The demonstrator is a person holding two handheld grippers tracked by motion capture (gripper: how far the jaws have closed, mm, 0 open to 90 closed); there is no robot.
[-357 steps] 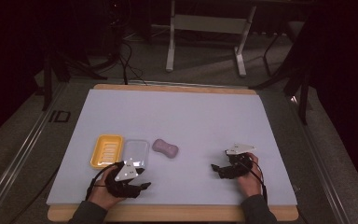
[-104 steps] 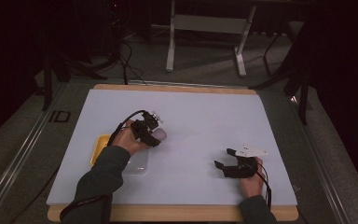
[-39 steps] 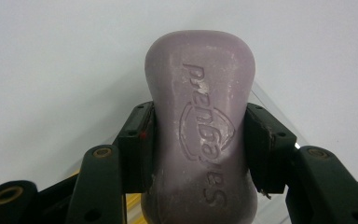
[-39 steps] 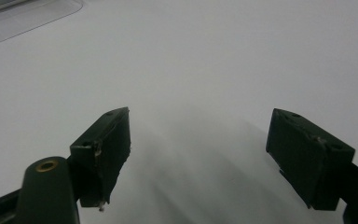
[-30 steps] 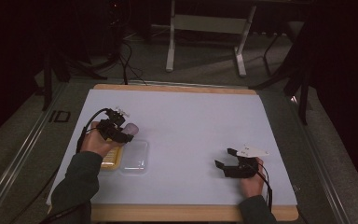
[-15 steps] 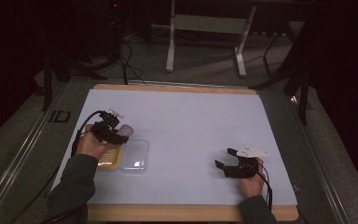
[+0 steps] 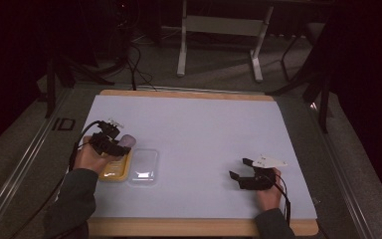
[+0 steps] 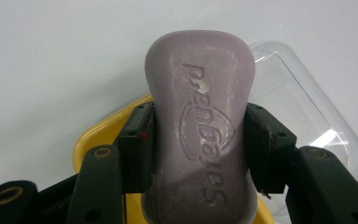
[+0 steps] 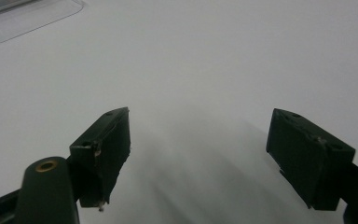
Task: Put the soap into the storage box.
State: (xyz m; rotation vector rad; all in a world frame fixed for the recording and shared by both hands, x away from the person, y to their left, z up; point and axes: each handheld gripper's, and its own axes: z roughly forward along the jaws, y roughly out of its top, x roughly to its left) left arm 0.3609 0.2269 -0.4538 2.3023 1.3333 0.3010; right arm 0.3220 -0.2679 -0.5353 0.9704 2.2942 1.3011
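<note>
So the left gripper (image 7: 110,142) has its fingers (image 8: 137,140) clamped on both sides of the mauve, waisted bar of soap (image 8: 200,135), stamped lettering facing up in the left gripper view. No gap at all between the pads and the soap, it's a solid pinch around the narrow middle.

Compared with the shot from about twelve seconds back, a lot has changed: the soap was lying flat on the white bench (image 7: 204,129) just right of the clear plastic lid (image 7: 143,165), and the left hand was down near the front edge. A few seconds ago the gripper was at the soap's old spot. Now the bar is up off the bench, sitting over the far end of the yellow plastic soap dish (image 7: 115,168), with the clear lid just beside the dish on its right. Over the last second the left hand has slid a little towards the dish and slightly down.

The dish and lid haven't budged across any of the shots.

The right gripper (image 7: 246,175) hasn't moved from its spot near the front right of the bench; its fingers (image 9: 103,151) are spread wide with nothing between them, just bare bench surface.
</note>
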